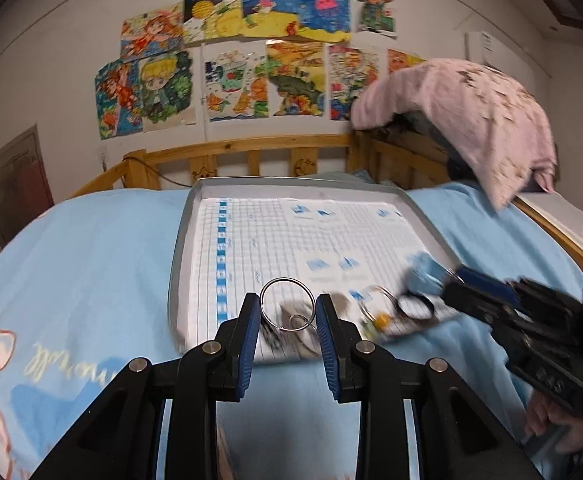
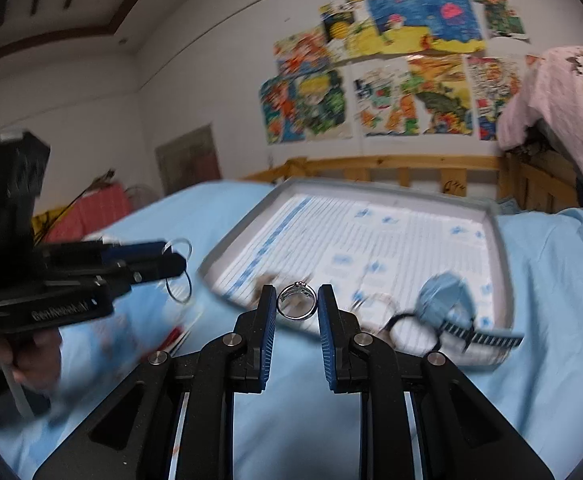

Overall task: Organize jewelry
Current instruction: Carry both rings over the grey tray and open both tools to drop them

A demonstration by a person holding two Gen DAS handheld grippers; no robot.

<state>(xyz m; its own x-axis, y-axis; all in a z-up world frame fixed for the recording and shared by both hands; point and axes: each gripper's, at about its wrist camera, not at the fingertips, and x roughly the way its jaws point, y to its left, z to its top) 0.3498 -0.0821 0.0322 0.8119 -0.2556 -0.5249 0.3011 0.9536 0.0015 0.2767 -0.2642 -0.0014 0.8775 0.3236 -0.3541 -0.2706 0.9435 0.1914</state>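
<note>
My left gripper (image 1: 287,310) is shut on a large silver split ring (image 1: 287,300), with a smaller ring hanging from it; it also shows in the right wrist view (image 2: 179,270). My right gripper (image 2: 296,304) is shut on a small silver finger ring (image 2: 296,301) with a stone setting, above the tray's near edge. The right gripper appears in the left wrist view (image 1: 451,284). A grey tray (image 1: 179,240) lined with gridded paper lies on the bed. A blue bow hair tie (image 2: 447,300) and a thin bangle (image 1: 375,300) lie at the tray's near right.
The tray (image 2: 499,240) sits on a light blue bedsheet (image 1: 91,260). A wooden bed rail (image 1: 251,152) runs behind it. A pink blanket (image 1: 471,112) hangs over the rail at right. Drawings cover the wall. Small jewelry pieces (image 1: 379,320) lie near the tray's front edge.
</note>
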